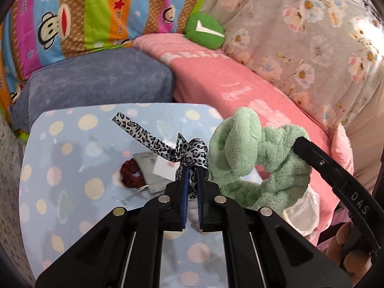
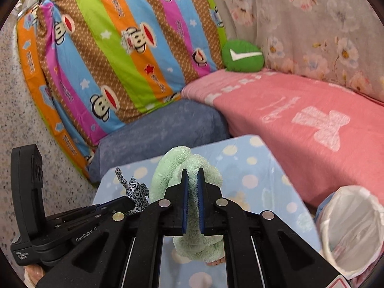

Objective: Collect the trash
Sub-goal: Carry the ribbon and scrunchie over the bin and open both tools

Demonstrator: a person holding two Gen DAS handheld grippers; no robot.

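Observation:
My left gripper (image 1: 192, 171) is shut on a leopard-print ribbon bow (image 1: 192, 153) and holds it above the blue dotted table (image 1: 72, 192); the bow also shows in the right wrist view (image 2: 136, 192). My right gripper (image 2: 192, 175) is shut on a fluffy mint-green headband (image 2: 177, 168), lifted just right of the bow; it also shows in the left wrist view (image 1: 254, 158). On the table lie a dark red scrunchie (image 1: 129, 174) and a grey packet with a white tag (image 1: 153, 170). A bin lined with a white bag (image 2: 350, 228) stands to the right of the table.
A pink blanket (image 2: 300, 120) covers the sofa behind the table, with a blue cushion (image 2: 163, 127), a striped monkey-print quilt (image 2: 108, 60), a green round pillow (image 2: 242, 56) and a floral cover (image 2: 312, 24). Speckled floor (image 2: 14, 120) lies at the left.

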